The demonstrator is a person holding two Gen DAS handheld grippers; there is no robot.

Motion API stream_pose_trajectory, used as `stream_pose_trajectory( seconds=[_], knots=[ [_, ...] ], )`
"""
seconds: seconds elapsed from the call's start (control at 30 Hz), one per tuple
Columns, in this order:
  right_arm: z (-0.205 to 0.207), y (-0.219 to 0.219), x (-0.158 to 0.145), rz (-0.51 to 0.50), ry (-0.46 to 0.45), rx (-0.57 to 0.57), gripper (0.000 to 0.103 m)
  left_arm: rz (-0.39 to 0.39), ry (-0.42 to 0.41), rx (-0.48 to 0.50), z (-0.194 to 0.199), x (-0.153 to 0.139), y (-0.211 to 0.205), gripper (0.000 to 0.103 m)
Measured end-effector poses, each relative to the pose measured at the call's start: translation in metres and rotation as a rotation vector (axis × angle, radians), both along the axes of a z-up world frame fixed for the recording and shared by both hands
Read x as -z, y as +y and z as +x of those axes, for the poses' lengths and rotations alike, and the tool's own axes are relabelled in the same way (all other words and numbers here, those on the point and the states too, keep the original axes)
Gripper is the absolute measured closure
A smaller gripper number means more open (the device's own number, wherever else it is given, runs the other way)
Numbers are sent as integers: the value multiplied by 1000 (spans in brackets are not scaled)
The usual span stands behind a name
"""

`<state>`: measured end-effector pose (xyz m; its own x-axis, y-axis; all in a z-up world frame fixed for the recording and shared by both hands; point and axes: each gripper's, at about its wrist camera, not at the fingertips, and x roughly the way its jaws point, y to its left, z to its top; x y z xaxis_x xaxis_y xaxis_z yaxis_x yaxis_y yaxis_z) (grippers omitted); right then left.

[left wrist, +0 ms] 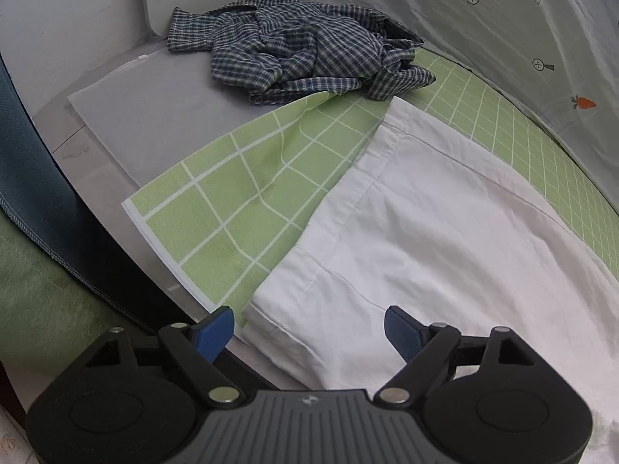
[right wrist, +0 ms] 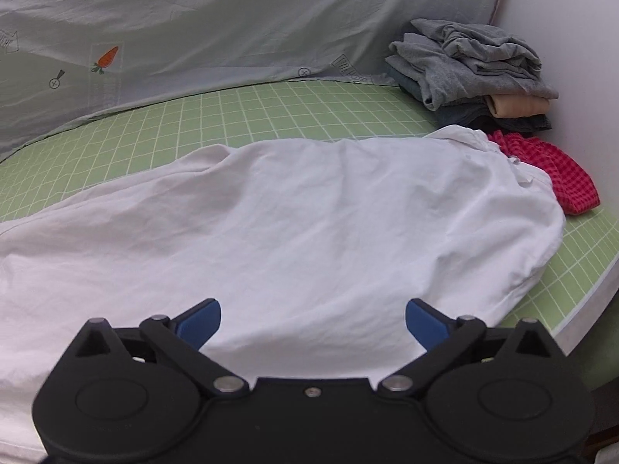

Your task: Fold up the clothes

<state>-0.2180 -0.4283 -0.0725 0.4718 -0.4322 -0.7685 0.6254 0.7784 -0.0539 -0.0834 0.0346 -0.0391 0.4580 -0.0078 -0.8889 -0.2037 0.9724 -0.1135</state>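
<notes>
A white shirt [left wrist: 445,224] lies spread on the green grid mat [left wrist: 216,208], its hem at the near left corner. My left gripper [left wrist: 309,332] hovers over that hem corner, open, its blue pads apart with nothing pinched. In the right wrist view the same white shirt [right wrist: 309,212] stretches across the mat [right wrist: 271,112], collar end at the far right. My right gripper [right wrist: 313,324] stands wide open above the shirt's near edge, holding nothing.
A crumpled blue plaid shirt [left wrist: 301,54] lies at the mat's far end. A stack of folded clothes [right wrist: 472,73] and a red checked garment [right wrist: 557,174] sit at the far right by the wall. A pale printed sheet [right wrist: 232,19] hangs behind. Dark fabric [left wrist: 35,178] drapes at left.
</notes>
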Motion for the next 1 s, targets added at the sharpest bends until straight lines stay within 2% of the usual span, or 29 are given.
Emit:
stream_pose_trajectory(
  seconds=[0.13, 0.23, 0.33, 0.43, 0.5, 0.57, 0.67, 0.8, 0.83, 1.0],
  knots=[
    [24, 17, 26, 84, 48, -90, 0, 17, 23, 85, 13, 13, -2, 16],
    [36, 27, 41, 90, 97, -115, 0, 28, 32, 117, 21, 22, -3, 16],
    [39, 36, 47, 70, 128, -129, 0, -19, 33, 124, 29, 27, 2, 13],
    [36, 36, 49, 79, 132, -117, 0, -109, 50, 113, 37, 34, 9, 5],
    [35, 35, 51, 85, 129, -108, 0, -123, 62, 130, 40, 37, 9, 0],
    [34, 35, 52, 85, 121, -103, 0, -131, 73, 150, 43, 39, 8, 0],
    [33, 34, 54, 92, 109, -95, 0, -80, 98, 194, 45, 41, -2, 0],
    [32, 34, 55, 94, 95, -81, 0, 85, 143, 252, 47, 48, -30, 0],
    [32, 34, 55, 94, 92, -78, 0, 101, 143, 250, 47, 48, -33, 0],
    [30, 35, 56, 97, 76, -68, 0, 80, 154, 206, 54, 50, -31, 0]
  ],
)
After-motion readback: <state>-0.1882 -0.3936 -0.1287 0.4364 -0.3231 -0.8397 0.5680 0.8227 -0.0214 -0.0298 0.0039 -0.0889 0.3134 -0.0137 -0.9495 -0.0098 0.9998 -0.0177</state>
